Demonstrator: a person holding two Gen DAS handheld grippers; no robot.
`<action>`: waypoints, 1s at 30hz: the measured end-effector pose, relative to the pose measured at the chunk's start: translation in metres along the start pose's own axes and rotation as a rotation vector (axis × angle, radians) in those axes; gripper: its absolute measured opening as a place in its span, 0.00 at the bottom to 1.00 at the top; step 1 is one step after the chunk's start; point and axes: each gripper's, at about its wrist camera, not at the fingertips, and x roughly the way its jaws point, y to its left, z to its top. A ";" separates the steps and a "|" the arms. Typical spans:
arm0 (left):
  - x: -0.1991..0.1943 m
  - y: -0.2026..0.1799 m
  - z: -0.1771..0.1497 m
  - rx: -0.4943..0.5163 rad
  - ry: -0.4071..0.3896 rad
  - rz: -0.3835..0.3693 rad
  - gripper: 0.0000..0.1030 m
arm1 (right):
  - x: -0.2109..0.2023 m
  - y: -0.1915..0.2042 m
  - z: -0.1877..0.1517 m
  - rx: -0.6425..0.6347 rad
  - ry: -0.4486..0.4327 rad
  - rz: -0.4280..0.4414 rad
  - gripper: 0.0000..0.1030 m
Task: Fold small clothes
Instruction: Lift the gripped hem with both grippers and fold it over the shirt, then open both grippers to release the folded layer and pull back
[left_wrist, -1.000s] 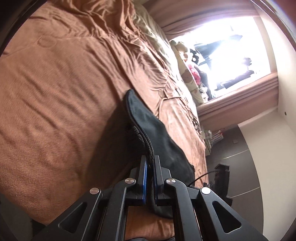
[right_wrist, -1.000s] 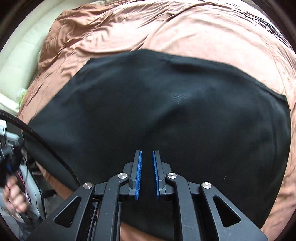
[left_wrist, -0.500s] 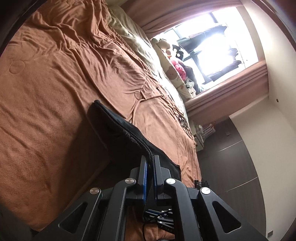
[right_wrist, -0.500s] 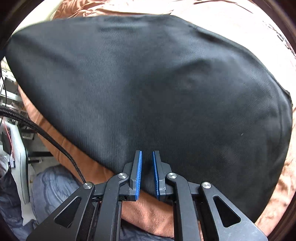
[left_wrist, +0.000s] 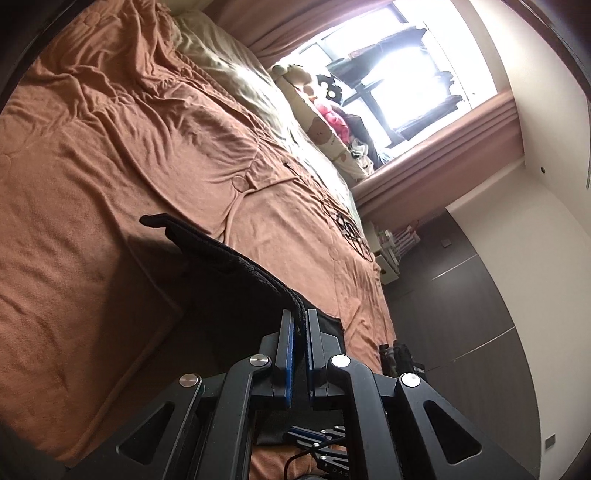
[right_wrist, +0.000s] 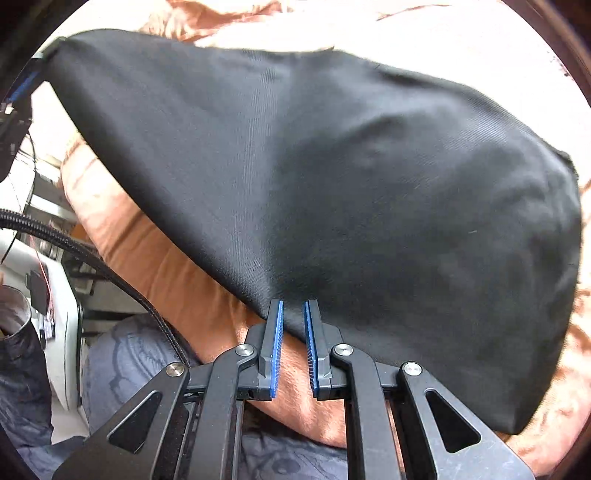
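Note:
A black garment (right_wrist: 369, 203) lies over the brown blanket (left_wrist: 110, 184) on the bed. My left gripper (left_wrist: 300, 321) is shut on its ribbed edge and holds that side off the bed, so the cloth (left_wrist: 221, 262) hangs in a raised flap. In the right wrist view the left gripper's blue pad (right_wrist: 22, 86) shows at the top left corner. The cloth's edge runs taut from there to my right gripper (right_wrist: 293, 314). That gripper's jaws stand a narrow gap apart with the edge pinched at the tips. The far right part of the garment rests on the blanket.
Beige pillows (left_wrist: 229, 70) and plush toys (left_wrist: 328, 122) line the bed's far side under a bright window. Thin cables (left_wrist: 351, 229) lie on the blanket. Dark cabinets (left_wrist: 461, 295) stand past the bed. A black cable (right_wrist: 92, 258) and blue-grey fabric (right_wrist: 122, 362) are below the bed's edge.
My left gripper has lifted its side of the garment higher and carried it across. In the right wrist view the cloth's near edge has drawn back from the finger bases to the tips.

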 end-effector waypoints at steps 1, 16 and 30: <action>0.003 -0.006 0.000 0.010 0.006 -0.005 0.05 | -0.005 -0.002 -0.004 0.010 -0.021 0.000 0.09; 0.064 -0.098 -0.033 0.182 0.163 -0.090 0.05 | -0.097 -0.055 -0.074 0.118 -0.299 -0.030 0.62; 0.144 -0.155 -0.102 0.320 0.378 -0.119 0.05 | -0.132 -0.103 -0.147 0.245 -0.382 -0.024 0.62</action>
